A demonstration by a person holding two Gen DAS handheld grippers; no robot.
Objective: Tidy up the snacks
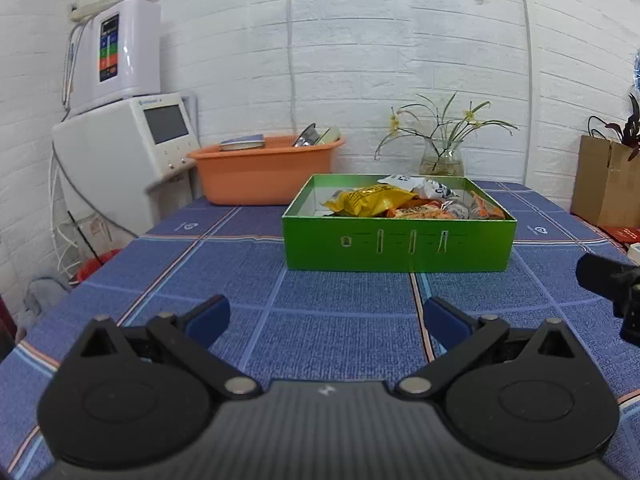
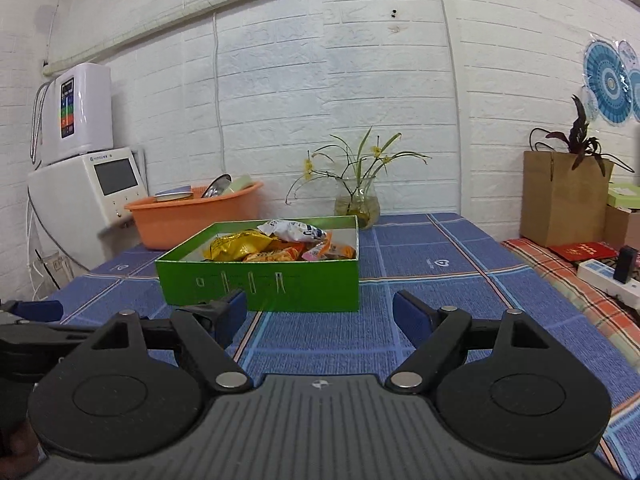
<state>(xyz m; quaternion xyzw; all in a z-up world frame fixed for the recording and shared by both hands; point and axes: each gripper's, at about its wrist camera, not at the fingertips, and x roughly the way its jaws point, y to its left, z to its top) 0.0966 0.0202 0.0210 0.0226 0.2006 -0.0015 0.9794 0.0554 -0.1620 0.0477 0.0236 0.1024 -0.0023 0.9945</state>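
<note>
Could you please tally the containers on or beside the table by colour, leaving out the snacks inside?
Green: 1, the box
Orange: 1, the basin
Clear: 1, the glass vase
Brown: 1, the paper bag
Total: 4

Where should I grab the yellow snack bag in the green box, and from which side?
Take the yellow snack bag by its crinkled left end, the part nearest the bare corner of the green box. Come from above, over the near wall: the bag lies flat atop the orange packets, and the walls block a level approach.
</note>
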